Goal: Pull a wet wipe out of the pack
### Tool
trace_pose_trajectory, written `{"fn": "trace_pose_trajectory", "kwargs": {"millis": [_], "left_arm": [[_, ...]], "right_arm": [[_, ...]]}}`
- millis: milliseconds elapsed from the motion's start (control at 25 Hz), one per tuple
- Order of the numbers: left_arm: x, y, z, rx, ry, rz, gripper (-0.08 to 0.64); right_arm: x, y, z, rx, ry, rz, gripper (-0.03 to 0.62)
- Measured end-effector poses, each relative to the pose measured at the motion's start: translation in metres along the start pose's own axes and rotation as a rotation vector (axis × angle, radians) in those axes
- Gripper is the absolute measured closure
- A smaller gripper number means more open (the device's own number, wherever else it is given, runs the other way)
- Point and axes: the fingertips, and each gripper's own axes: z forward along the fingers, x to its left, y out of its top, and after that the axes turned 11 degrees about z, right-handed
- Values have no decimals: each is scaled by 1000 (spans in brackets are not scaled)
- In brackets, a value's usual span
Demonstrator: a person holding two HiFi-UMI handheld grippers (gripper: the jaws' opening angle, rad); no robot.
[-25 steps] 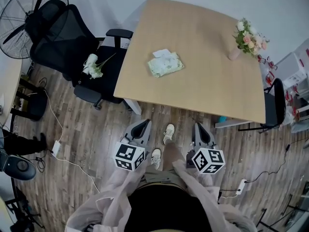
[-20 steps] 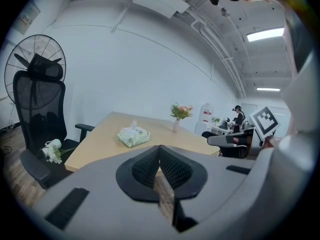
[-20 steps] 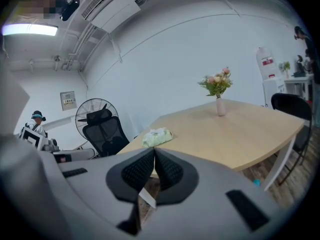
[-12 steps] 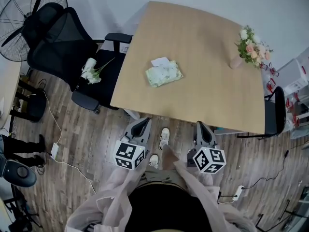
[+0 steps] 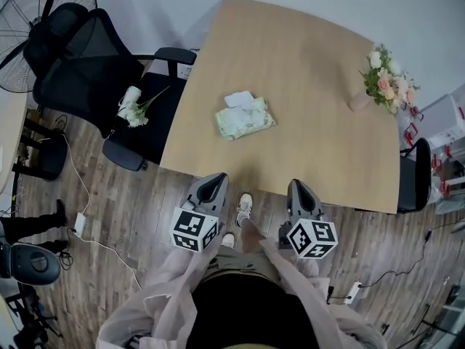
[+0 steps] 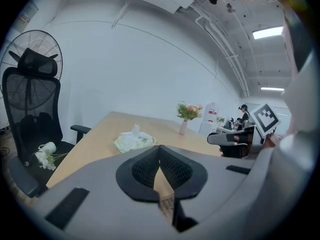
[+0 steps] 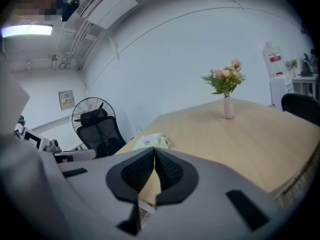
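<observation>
- Office room: wood-plank floor (image 5: 131, 209) and a light wooden table (image 5: 290, 64). A black mesh chair (image 5: 87, 71) and a standing fan (image 5: 33, 20) are at the table's left.
- Readable text: none. The wipe pack (image 5: 245, 117) has print, but it's too small to read in any view. The red label on a white unit (image 7: 273, 59) at the back is also illegible. The only crisp graphics are the square markers on the gripper cubes.
- Pack look: soft, pale green, flat and a bit crumpled. A white tuft of wipe (image 6: 136, 129) stands up from its top, and a white flap shows at its far edge in the head view.
- Pack location: flat on the table, left of centre and nearer the chair side. It's well apart from the pink vase of flowers (image 5: 385, 78) near the far right corner.
- Left gripper (image 5: 216, 180): clenched, pads tip to tip, nothing between them. It sits at the near table edge with the pack ahead, no contact.
- Right gripper (image 5: 298, 186): same, clamped closed and empty. It's at the near edge with the pack ahead and to its left, well apart.
- A bundle of white flowers (image 5: 134, 106) lies on the chair seat.
</observation>
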Motion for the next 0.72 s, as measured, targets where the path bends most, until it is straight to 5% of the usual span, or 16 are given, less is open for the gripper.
{"fn": "trace_pose_trajectory", "kwargs": {"millis": [720], "left_arm": [[38, 1, 61, 32, 40, -42, 549]], "right_arm": [[-9, 16, 80, 98, 57, -37, 578]]}}
